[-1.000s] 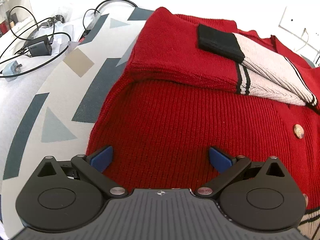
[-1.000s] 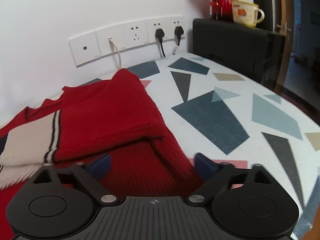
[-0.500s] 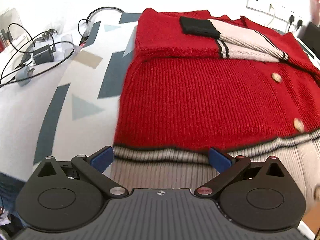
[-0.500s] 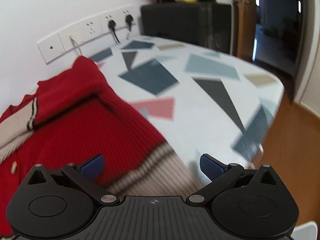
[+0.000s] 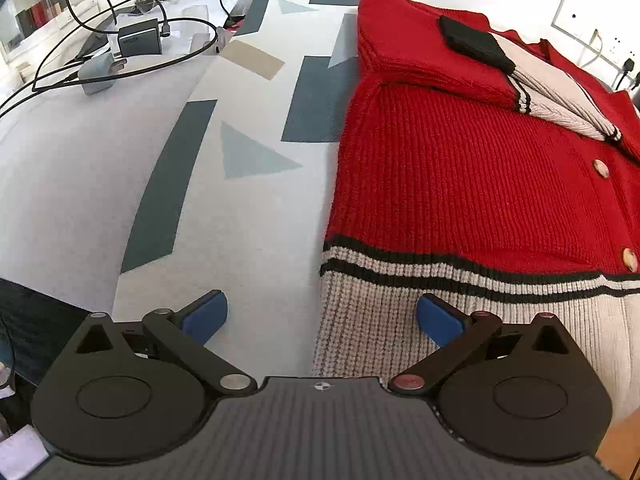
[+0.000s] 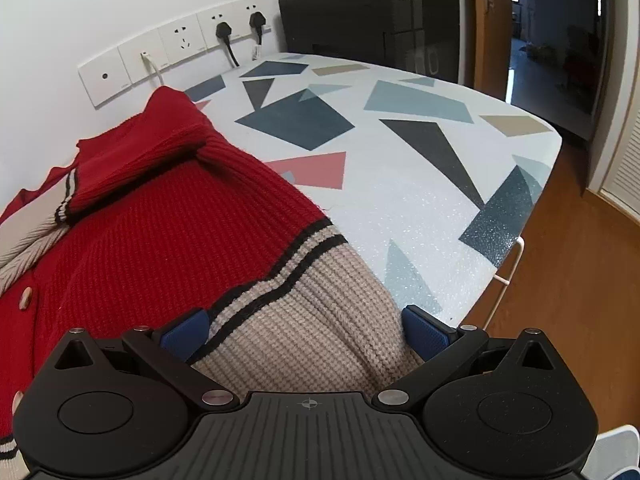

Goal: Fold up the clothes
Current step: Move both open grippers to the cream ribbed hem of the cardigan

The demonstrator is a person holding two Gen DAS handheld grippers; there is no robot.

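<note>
A red knit cardigan (image 5: pixel 460 176) with a beige ribbed hem (image 5: pixel 400 312) and black stripes lies flat on the patterned table (image 5: pixel 256 200). Both sleeves are folded across its chest; a black cuff (image 5: pixel 476 42) shows. My left gripper (image 5: pixel 322 314) is open, jaws wide, straddling the hem's left corner. The cardigan also fills the right wrist view (image 6: pixel 160 232). My right gripper (image 6: pixel 304 332) is open over the hem's right corner (image 6: pixel 320 304); beige knit lies between its pads, untouched as far as I can tell.
Black cables and chargers (image 5: pixel 136 40) lie at the table's far left. Wall sockets with plugs (image 6: pixel 224 36) line the wall behind. A black box (image 6: pixel 372 28) stands at the far end. The table edge (image 6: pixel 516 240) drops to a wooden floor on the right.
Both grippers have pulled back from the cardigan's upper part to its bottom hem. The left now sits at the hem's left corner, the right at its right corner. Both stayed open.
</note>
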